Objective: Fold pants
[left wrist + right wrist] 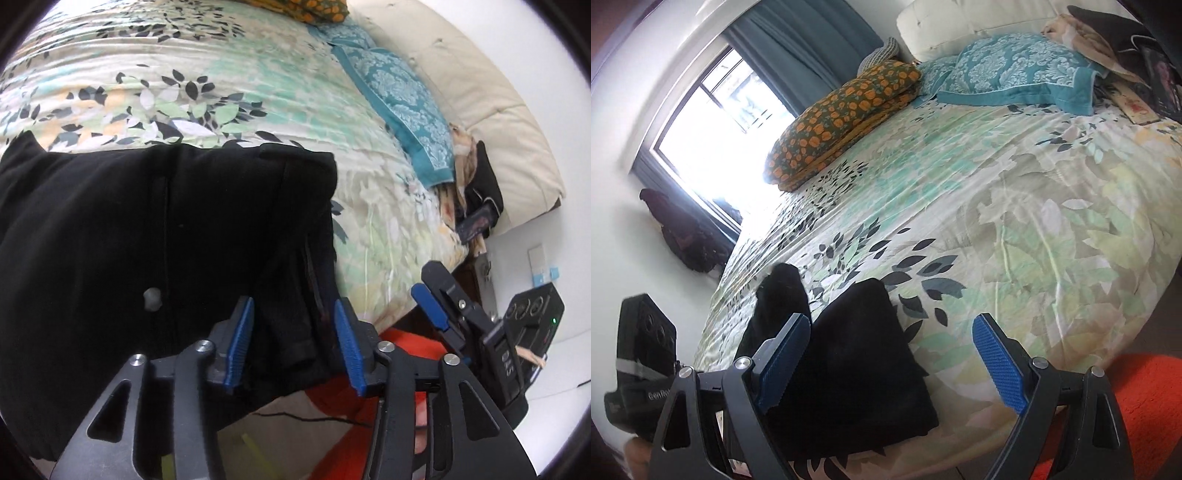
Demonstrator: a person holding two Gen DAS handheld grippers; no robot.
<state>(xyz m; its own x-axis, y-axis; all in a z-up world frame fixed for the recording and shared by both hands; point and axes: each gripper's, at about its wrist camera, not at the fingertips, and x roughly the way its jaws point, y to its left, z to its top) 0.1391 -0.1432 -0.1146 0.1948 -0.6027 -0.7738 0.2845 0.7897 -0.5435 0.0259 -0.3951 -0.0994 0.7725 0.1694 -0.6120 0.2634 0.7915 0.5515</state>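
Note:
Black pants (147,229) lie flat on the floral bedspread (258,92) at the bed's near edge. My left gripper (295,325) hangs over their right-hand edge. Its blue pads (242,343) stand apart, with a fold of black cloth between them that they do not pinch. In the right wrist view the pants (857,350) lie just ahead, with two dark lobes pointing up the bed. My right gripper (892,319) is open wide above them and holds nothing. It also shows at the right of the left wrist view as the right gripper (423,277), off the bed's side.
Teal patterned pillows (1015,70) and a folded orange-flowered quilt (842,122) lie at the head of the bed by a cream headboard (960,29). A bright window (713,129) is on the left. An orange rug (1145,406) covers the floor beside the bed. Dark items (480,206) sit at the bedside.

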